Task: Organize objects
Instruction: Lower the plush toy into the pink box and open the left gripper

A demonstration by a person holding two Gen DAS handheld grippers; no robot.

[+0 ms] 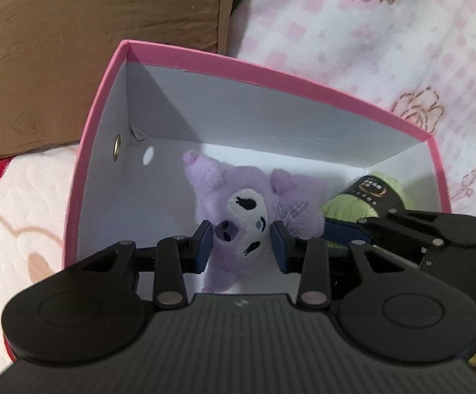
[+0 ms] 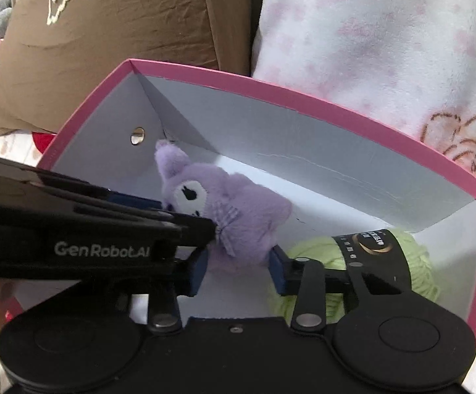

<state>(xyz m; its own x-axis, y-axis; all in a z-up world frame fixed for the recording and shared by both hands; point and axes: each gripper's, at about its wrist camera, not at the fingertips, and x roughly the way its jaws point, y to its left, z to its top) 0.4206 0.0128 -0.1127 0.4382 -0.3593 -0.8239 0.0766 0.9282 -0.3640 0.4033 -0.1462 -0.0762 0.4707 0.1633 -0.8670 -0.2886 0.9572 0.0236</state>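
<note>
Purple plush toy [image 1: 254, 210] held inside the pink box [image 1: 270, 75].

The toy is clamped between the jaws of the left gripper [image 1: 241, 243] above the white box floor. The right gripper [image 2: 238, 267] is closed on the toy's lower part. A green yarn skein [image 2: 412, 256] lies beside it in the box.

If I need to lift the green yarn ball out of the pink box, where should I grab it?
Grip the yarn ball across its black paper band, coming from above. It lies on its side in the box corner, so the walls likely block any sideways approach.
</note>
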